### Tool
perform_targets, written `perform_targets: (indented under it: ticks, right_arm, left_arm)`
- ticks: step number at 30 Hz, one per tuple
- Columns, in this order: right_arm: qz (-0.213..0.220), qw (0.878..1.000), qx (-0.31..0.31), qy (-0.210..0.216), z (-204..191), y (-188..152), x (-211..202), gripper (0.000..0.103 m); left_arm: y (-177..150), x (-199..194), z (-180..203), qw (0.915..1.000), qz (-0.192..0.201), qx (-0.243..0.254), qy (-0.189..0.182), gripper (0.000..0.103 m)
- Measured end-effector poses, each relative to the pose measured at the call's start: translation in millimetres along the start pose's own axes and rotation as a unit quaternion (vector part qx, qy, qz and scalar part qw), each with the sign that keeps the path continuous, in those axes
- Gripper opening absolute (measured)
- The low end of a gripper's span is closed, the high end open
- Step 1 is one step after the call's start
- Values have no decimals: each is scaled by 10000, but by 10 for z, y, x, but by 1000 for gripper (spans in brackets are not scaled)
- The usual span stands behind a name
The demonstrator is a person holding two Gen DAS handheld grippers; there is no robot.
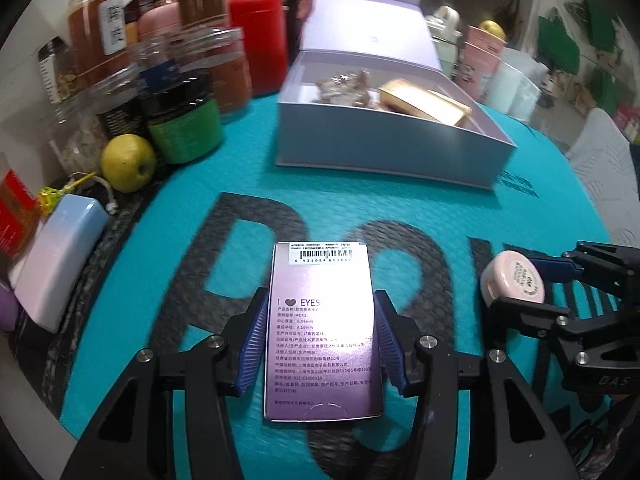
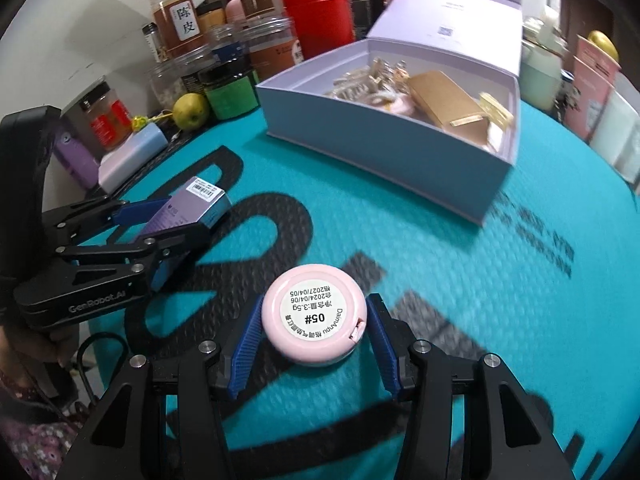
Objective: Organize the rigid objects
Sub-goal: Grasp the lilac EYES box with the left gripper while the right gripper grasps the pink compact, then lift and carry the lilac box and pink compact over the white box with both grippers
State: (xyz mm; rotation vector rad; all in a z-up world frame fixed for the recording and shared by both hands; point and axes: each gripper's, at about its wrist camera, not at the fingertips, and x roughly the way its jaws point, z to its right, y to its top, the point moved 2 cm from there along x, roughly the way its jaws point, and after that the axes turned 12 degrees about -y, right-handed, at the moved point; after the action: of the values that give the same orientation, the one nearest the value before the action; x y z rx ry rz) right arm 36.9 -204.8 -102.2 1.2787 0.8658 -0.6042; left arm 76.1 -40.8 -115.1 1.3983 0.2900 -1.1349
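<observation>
While the purple carton is sitting low in the centre of the left wrist view, the left gripper is pinching its long sides between both blue pads, jaws closed tight on it. At the right edge of that view, the right gripper is clamping a round pink compact; in the right wrist view the compact is lying label-up, bottom centre, with the right gripper partly open and pressing its rim. Both are hanging over the teal mat. An open lilac box is sitting in the upper right, holding a kraft packet. Jars and a yellow fruit are crowding the upper left.
</observation>
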Motion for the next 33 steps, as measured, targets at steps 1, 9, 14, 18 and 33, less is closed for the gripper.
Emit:
perform_targets:
  ticks: [1,9,14,18,33]
  right_arm:
    - [-9,10000,52,-30,19,-40,-10,51]
    - [24,9991,280,-311,101,-230,-101,51]
    - [74,9983,498,-306,149,-282,-115,52]
    - [155,9978,630,-95,140,-290,-121,69]
    - [292,9969,613,-388,63,-348,-126,64]
  left_arm:
    - [-6,5,56,10000,-18,85,-29,50]
    - [-65,4,317,9989,-76,339,-321,50]
    - [-118,72,338,9987,-195,395,-270,50]
    - [-120,97,316,9989,-120,437,-107,51]
    - [-156,125,339,9988,151,461,-46,63]
